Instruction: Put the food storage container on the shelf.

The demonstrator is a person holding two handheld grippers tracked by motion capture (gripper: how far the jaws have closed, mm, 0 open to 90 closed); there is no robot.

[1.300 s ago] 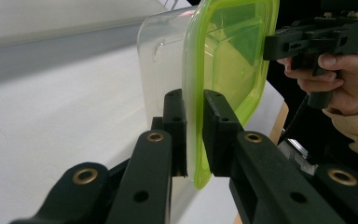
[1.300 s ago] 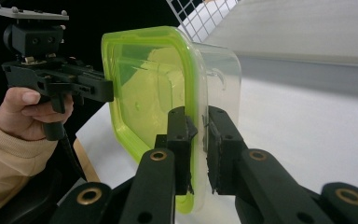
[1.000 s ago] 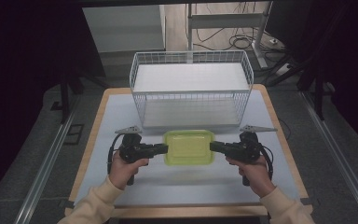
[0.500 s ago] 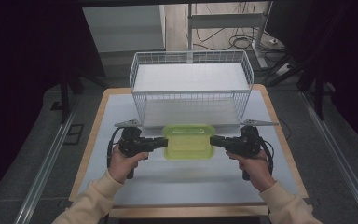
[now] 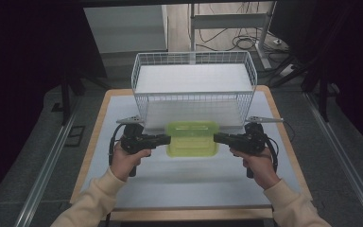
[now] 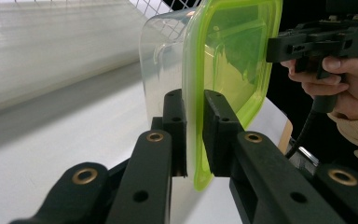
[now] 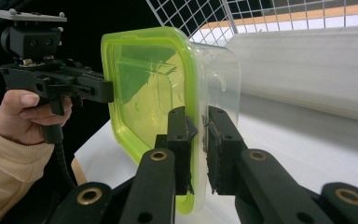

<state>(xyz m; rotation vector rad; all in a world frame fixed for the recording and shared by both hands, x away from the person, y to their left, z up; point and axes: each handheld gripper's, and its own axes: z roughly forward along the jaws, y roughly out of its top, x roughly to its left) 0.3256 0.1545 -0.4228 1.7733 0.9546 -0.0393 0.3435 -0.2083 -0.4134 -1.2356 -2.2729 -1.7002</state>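
2 grippers carry 1 clear container between them, above the near half of the table (image 5: 99, 161). Nearest to me are the person's cream sleeves (image 5: 94, 198), coming in from the near edge. The left hand (image 5: 125, 161) grips the left gripper (image 5: 166, 139) by its handle and the right hand (image 5: 257, 163) grips the right gripper (image 5: 216, 137) the same way, both tools lying level and pointing inward at each other.

Between them hangs the container (image 5: 191, 138), a see-through tub with a yellow-green lid (image 6: 228, 60). From the left gripper's own camera, its 2 black jaws are pinched on the rim of the lid at one end, one jaw on the tub side and one on the lid's outer face. From the right gripper's camera, the 2 jaws there (image 7: 198, 140) are pinched on the lid's rim at the opposite end in the same manner. Each gripper camera sees the lid standing on edge, because it is rolled with the hand; from above the lid faces up.

Just beyond the container stands a white wire basket (image 5: 194, 85) on the far half of the table, its front wall close behind the lid. Past the table, cables (image 5: 246, 42) lie on the floor.
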